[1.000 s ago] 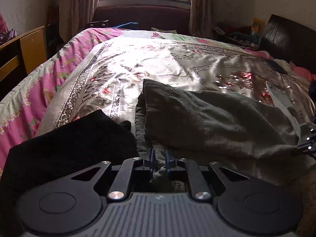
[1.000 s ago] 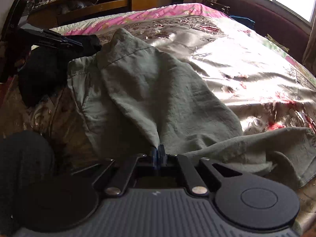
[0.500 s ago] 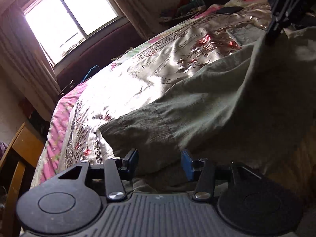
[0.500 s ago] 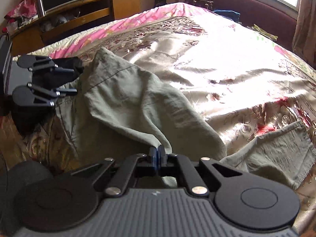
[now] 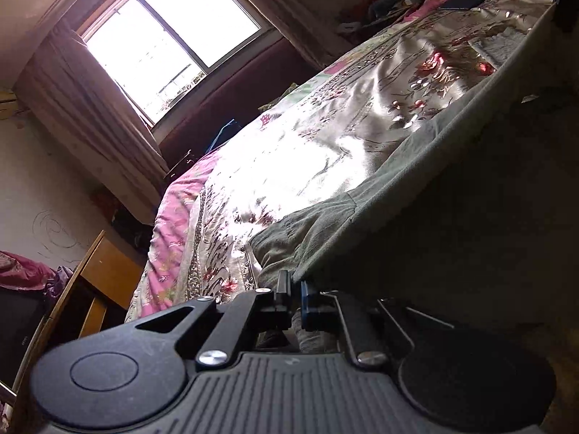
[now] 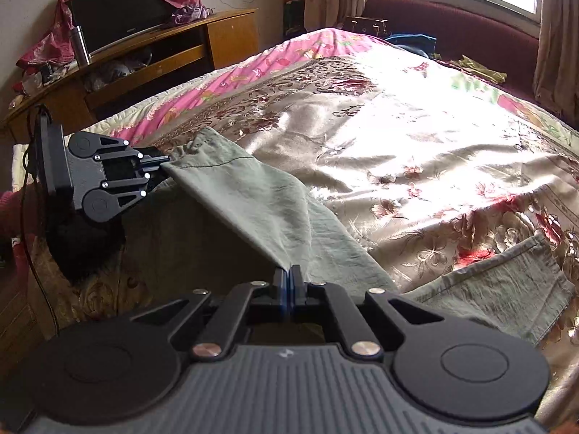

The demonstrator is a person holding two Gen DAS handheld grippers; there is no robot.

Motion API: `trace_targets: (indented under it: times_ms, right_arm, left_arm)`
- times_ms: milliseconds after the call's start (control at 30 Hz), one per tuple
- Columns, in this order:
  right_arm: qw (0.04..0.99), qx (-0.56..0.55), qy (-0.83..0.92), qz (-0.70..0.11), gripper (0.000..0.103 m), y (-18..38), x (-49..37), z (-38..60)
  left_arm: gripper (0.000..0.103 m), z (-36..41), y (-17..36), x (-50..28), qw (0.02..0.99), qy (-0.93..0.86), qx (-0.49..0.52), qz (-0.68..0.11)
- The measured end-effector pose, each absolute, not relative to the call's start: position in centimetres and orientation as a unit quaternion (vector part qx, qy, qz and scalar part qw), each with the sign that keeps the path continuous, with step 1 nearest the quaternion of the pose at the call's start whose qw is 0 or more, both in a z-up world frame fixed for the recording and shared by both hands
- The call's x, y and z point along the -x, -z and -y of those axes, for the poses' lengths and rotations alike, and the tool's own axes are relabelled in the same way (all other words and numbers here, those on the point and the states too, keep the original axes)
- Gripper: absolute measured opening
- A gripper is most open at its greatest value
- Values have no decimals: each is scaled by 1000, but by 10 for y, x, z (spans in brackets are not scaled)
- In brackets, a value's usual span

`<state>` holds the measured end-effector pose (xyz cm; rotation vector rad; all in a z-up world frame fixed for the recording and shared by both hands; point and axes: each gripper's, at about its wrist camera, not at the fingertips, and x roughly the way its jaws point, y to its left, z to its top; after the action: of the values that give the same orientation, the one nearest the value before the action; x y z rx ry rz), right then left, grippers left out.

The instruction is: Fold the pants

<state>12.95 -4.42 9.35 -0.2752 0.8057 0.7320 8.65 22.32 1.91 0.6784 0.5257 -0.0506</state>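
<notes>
My left gripper sits at the left of the bed, and its jaws have just been closing — they now pinch one corner of the pants, the cloth caught between the pads. In the left wrist view that same corner runs straight out of the left gripper and the fabric rises away up and to the right as a taut sheet.

From that corner the top edge of the pants stretches in a straight line across to my right gripper, whose jaws are clamped tight on the other end of that edge. So the held edge is the line between my two hands, lifted off the bed, with the cloth hanging below it on the near side.

Further right, the rest of the pants lies flat on the flowered cover, and a hemmed leg end trails off to the far right, beyond the right gripper. The long axis of the garment runs left to right, and the loose leg lies nearer my right hand — I judge the next fold turns on carrying the held edge over toward that leg end.
</notes>
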Motion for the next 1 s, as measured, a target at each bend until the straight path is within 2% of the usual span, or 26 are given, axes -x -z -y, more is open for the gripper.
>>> trace_targets:
  times_ms: [167, 367, 567, 867, 1000]
  right_arm:
    - [833, 147, -358, -394, 2, -76, -104, 43]
    - [803, 136, -365, -451, 2, -21, -86, 34]
    - [791, 172, -357, -466, 2, 21, -79, 26]
    - [794, 174, -359, -459, 2, 11, -67, 31]
    - [795, 172, -354, -462, 2, 20, -68, 28]
  left_arm:
    - [23, -226, -16, -50, 901, 35, -330, -278]
    - [23, -221, 11, -35, 884, 38, -342, -316]
    - [23, -218, 21, -31, 867, 44, -361, -340]
    - [23, -215, 17, -19, 867, 56, -354, -346]
    - [26, -209, -4, -11, 891, 63, -337, -297]
